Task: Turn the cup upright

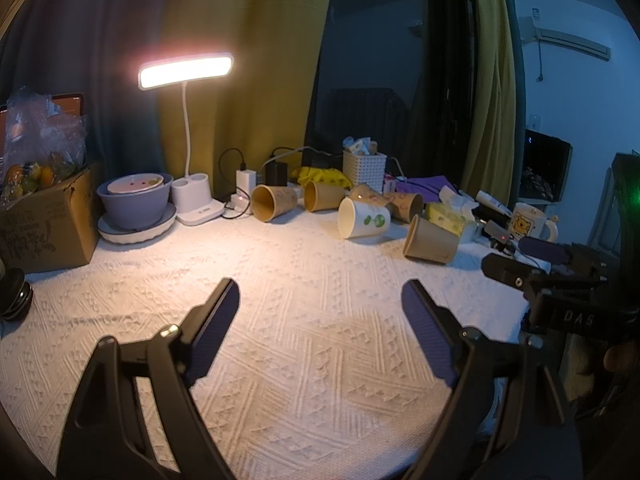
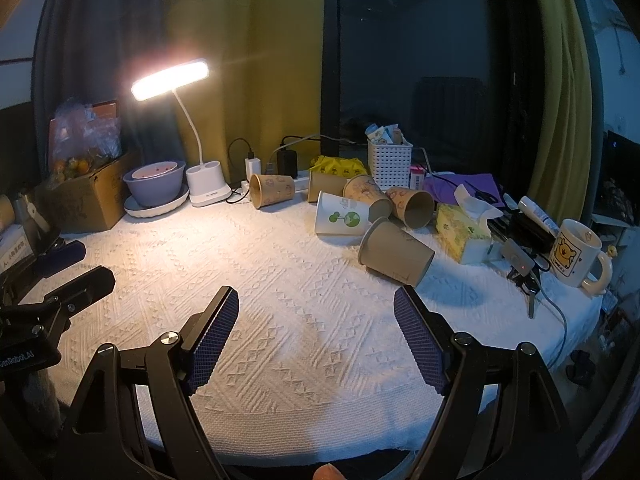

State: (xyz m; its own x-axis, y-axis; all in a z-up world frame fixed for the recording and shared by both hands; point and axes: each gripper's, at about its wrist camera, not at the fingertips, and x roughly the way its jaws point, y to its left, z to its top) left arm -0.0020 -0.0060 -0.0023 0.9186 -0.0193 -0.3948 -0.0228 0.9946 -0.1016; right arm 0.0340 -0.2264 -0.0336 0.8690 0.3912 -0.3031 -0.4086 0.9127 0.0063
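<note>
Several paper cups lie on their sides at the back of the white textured tablecloth [image 1: 304,320]. A brown cup [image 1: 430,240] [image 2: 394,252] lies nearest, with a white cup with green print [image 1: 362,218] [image 2: 340,218] behind it. More brown cups [image 1: 274,200] [image 2: 272,190] lie further back. My left gripper [image 1: 320,292] is open and empty, above the cloth, short of the cups. My right gripper [image 2: 316,300] is open and empty, its right finger close to the nearest brown cup. Each gripper shows at the edge of the other's view.
A lit desk lamp [image 1: 186,70] stands at the back left beside stacked bowls [image 1: 136,204] and a cardboard box [image 1: 48,220]. A white basket [image 2: 389,164], a tissue box [image 2: 462,232], a bear mug [image 2: 576,252] and cables crowd the back right.
</note>
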